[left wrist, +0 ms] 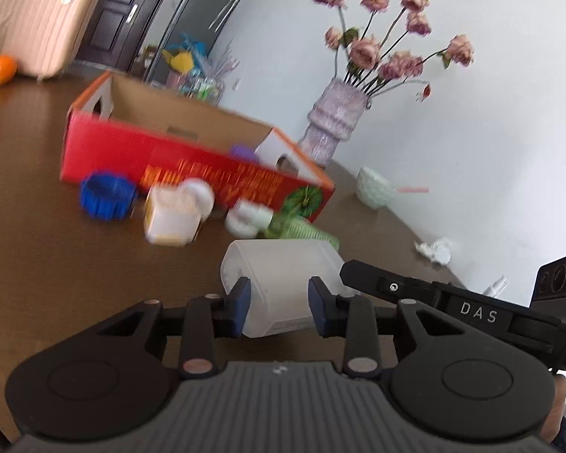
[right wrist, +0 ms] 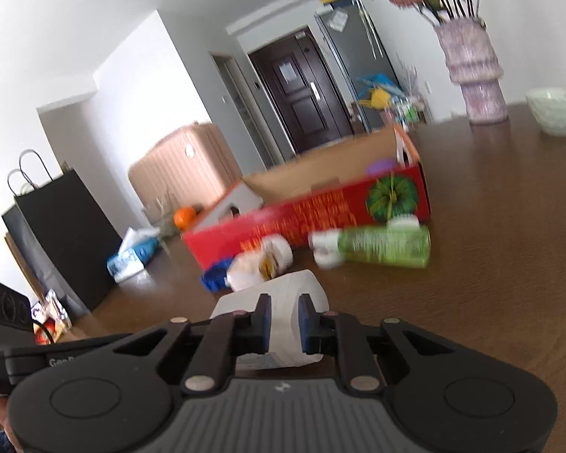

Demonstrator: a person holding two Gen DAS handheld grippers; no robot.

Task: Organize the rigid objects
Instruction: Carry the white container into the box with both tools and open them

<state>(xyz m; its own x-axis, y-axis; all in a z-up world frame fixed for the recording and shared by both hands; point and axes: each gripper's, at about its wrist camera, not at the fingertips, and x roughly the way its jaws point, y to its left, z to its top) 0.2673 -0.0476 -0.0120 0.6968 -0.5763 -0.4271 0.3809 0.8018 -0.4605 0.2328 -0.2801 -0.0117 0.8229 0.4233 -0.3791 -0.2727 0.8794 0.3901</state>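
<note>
on the far left of the left wrist view an orange lies on the brown table, beside a pink suitcase. more to the right a long red box, open at the top, stands on the table; something purple shows inside it near its right end. in front of the box lie a blue ring, then a small white jar with a lid, then a green bottle with a white cap, on its side. these are blurred.

nearer the camera a white container lies on the table. the left gripper has its blue pads on both sides of it; the jaws are clamped on the container, as far as i can tell. just to the right, the black finger of the right gripper reaches toward the same container.

further right stand a vase with dried pink flowers, a pale bowl and crumpled paper by the wall.

in the right wrist view a black bag is at left, the red box in the middle, the green bottle before it. the right gripper holds the white container between its pads, jaws narrow and closed on it.
</note>
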